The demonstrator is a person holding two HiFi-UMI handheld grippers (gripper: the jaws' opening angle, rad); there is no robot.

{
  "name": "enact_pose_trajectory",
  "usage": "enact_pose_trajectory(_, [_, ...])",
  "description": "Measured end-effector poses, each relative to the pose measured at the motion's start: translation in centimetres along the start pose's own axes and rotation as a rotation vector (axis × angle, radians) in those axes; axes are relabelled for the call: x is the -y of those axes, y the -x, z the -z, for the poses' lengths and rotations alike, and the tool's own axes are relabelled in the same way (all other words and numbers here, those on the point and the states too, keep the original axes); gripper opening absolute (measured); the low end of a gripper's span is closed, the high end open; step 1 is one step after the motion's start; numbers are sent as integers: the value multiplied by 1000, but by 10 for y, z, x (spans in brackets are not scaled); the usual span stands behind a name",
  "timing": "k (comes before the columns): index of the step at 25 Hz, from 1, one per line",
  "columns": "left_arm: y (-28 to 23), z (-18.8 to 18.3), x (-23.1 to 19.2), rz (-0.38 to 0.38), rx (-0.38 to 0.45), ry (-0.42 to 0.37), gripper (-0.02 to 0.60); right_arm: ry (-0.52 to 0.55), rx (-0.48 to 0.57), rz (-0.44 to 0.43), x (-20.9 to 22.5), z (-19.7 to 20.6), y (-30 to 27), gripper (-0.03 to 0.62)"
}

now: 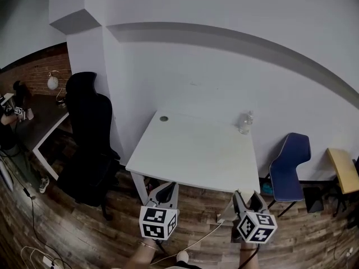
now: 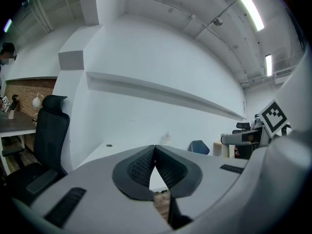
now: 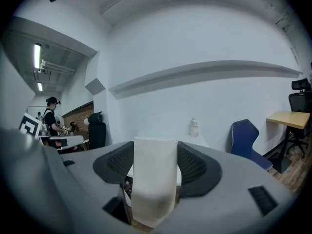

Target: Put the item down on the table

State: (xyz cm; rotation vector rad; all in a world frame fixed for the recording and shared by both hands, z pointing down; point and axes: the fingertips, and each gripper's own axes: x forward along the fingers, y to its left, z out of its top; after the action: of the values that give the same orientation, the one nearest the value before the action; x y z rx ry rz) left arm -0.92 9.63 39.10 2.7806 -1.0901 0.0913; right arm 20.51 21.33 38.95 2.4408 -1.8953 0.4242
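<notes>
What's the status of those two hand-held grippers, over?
Left hand-held gripper shut, empty. Right hand-held gripper shut on white strip, short of table. Bottle at far corner, not in the way.

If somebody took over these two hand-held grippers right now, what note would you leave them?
Left gripper: fingers shut, empty.
Right gripper: fingers shut on a flat white item.
Both are short of the white table's near edge; a bottle stands at its far right corner.
Done: item gripped. Left: set it on the table and release.
</notes>
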Motion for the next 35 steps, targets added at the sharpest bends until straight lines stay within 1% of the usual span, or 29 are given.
enact_pose_trajectory(9, [-68,-14,-13,-24,-1,0,17,11,-7,-19,28,-24,-61,295])
enact_pose_trajectory(17, [-114,-14,-19,-44,-13,5,17,32,-25,-44,48,-37,-109,295])
enact_pose_trajectory(20, [-123,-8,-21,-54,-32,7,17,27,-36,-52,53,-37,-122,295])
enact_pose_trajectory(26, [-136,3,-24,-63,-75,6,17,2,-71,-61,58,-25,-139,295])
enact_pose_trajectory(31, [-153,5,-31,-58,-86,-1,17,-17,-85,-53,63,-16,-155,295])
enact_pose_trajectory(35, [-176,2,-36,-45,-75,-7,17,-28,-78,-27,75,-19,-173,295])
